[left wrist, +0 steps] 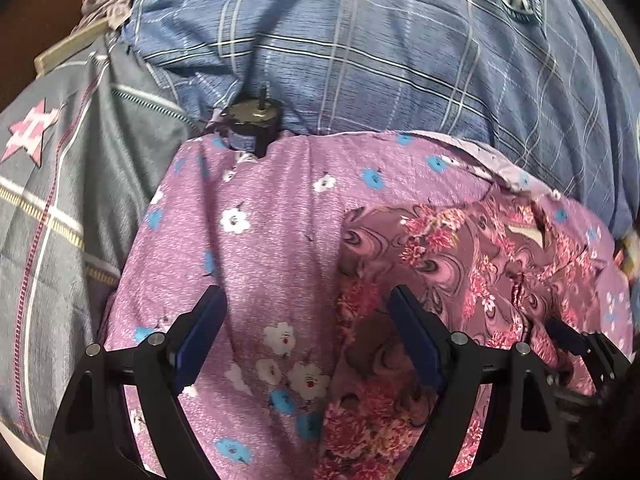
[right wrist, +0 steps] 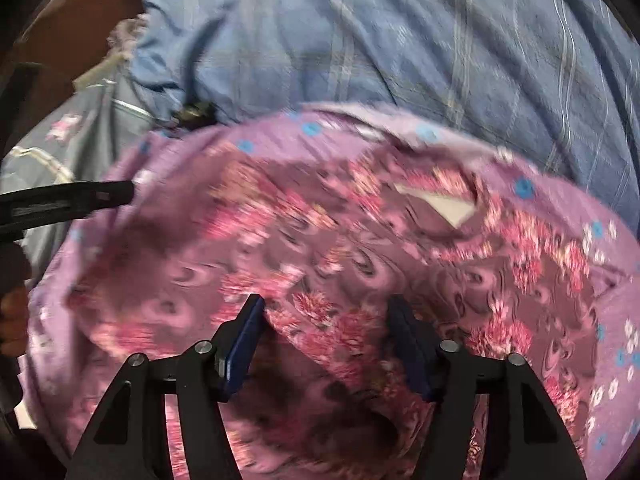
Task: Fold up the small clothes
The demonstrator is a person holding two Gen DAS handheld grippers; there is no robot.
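Note:
A mauve garment with pink flowers and swirls (left wrist: 460, 248) lies crumpled on a lilac cloth printed with white and blue flowers (left wrist: 272, 208). A white label (left wrist: 528, 236) shows at its neck. My left gripper (left wrist: 307, 294) hangs open over the garment's left edge, one finger over the lilac cloth, one over the garment. My right gripper (right wrist: 326, 302) stands open just above the garment (right wrist: 320, 248), a raised fold of it running between the fingers; the pads do not press it. The left gripper's finger (right wrist: 80, 200) shows at the left edge of the blurred right wrist view.
Blue checked bedding (left wrist: 380, 48) fills the far side. Grey bedding with a pink star (left wrist: 60, 200) lies on the left. A small dark round object with a metal top (left wrist: 252, 120) sits at the lilac cloth's far edge. A person's hand (right wrist: 12, 312) shows at far left.

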